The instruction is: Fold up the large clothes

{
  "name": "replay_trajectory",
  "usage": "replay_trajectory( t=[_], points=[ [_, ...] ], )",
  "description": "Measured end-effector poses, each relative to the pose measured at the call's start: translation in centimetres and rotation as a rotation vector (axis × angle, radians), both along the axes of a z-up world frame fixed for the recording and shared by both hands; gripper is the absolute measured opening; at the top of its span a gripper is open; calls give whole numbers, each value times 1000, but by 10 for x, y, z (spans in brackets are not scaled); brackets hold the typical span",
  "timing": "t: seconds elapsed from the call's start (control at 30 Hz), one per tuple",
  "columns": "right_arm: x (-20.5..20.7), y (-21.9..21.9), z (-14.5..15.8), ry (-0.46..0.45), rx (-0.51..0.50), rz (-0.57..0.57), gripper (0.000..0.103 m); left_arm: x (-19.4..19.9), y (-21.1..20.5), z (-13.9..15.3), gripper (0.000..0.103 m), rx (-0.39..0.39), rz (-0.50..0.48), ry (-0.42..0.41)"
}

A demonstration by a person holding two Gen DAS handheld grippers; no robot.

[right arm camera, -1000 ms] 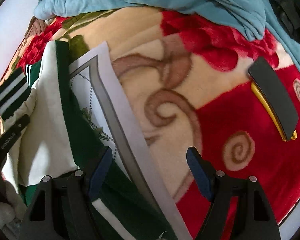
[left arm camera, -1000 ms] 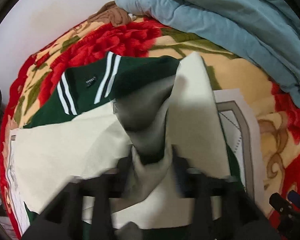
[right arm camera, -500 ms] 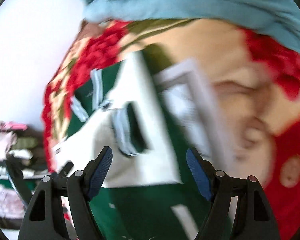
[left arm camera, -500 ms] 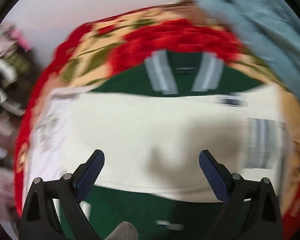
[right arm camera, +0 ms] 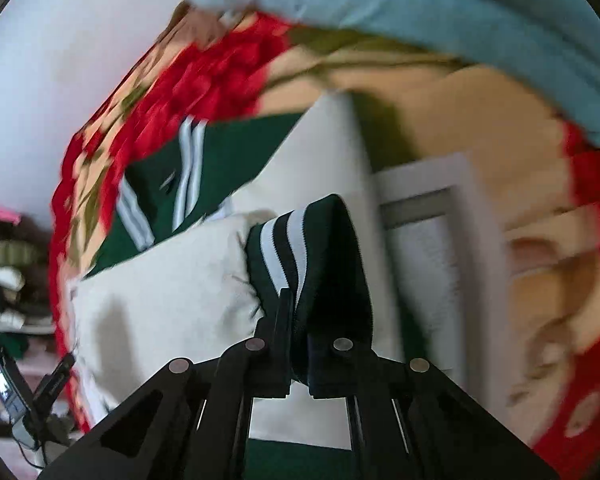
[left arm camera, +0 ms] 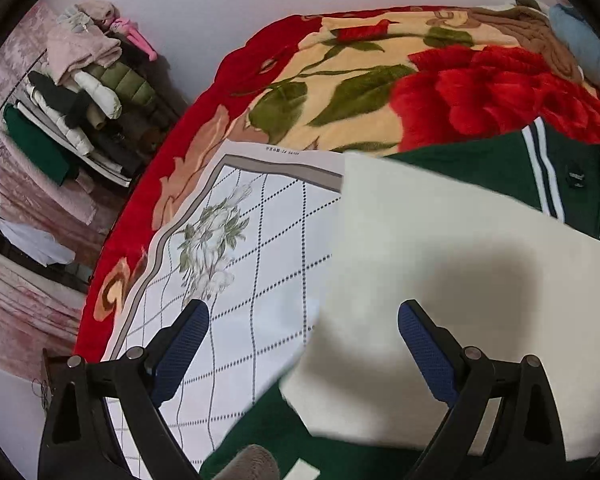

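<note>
One green-and-cream varsity jacket [left arm camera: 440,280] on floral blanket [left arm camera: 340,92]: right gripper [right arm camera: 298,344] pinching striped green cuff [right arm camera: 300,248], left gripper [left arm camera: 300,344] spread, empty; thin hold risks cuff slipping, sleeve unfolding.

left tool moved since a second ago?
Yes. The left tool let go of the cream sleeve and swung left, toward the bed's edge: the collar stripes now sit far right and the clothes pile shows.
</note>
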State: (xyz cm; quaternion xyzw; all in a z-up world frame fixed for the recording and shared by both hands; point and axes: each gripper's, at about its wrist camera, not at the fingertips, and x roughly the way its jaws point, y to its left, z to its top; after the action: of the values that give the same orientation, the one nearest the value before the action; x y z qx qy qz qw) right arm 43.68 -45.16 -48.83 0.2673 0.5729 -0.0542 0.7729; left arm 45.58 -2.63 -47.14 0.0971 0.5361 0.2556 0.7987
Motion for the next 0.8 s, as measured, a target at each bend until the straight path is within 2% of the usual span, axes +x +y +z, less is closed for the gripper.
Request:
replay_trajectory(
  t=[0.1, 0.17, 0.23, 0.3, 0.37, 0.4, 0.47, 0.53, 0.6, 0.63, 0.73, 0.8],
  points=[
    [8, -9, -20, 69, -31, -16, 5, 15, 5, -26, 97, 39, -6, 47],
    [14, -5, -36, 111, -59, 12, 5, 24, 7, -56, 97, 38, -19, 112],
    [17, -6, -50, 150, -28, 34, 7, 30, 10, -71, 97, 57, -33, 145],
    [12, -10, -44, 161, 26, 41, 18, 29, 9, -67, 97, 66, -54, 146],
    [0, -10, -28, 163, 8, 37, 44, 16, 5, -47, 97, 27, -84, 128],
    [-14, -6, -15, 145, 10, 47, 47, 8, 2, -38, 97, 12, -96, 124],
    [-46, 4, 1, 151, 31, 70, 50, -24, -8, -18, 97, -6, -134, 113],
    [-81, 21, 4, 190, 103, 108, 50, -63, -17, -6, 97, -11, -165, 130],
    [-123, 63, -8, 286, 218, 150, 50, -107, -23, -4, 97, -25, -186, 177],
    [-142, 85, -17, 326, 273, 175, 50, -135, -27, -8, 97, -27, -201, 222],
    [-196, 148, -47, 439, 337, 227, 50, -206, -30, -37, 97, -2, -227, 375],
    [-224, 183, -66, 487, 345, 238, 50, -240, -24, -54, 97, -8, -214, 429]
  ],
)
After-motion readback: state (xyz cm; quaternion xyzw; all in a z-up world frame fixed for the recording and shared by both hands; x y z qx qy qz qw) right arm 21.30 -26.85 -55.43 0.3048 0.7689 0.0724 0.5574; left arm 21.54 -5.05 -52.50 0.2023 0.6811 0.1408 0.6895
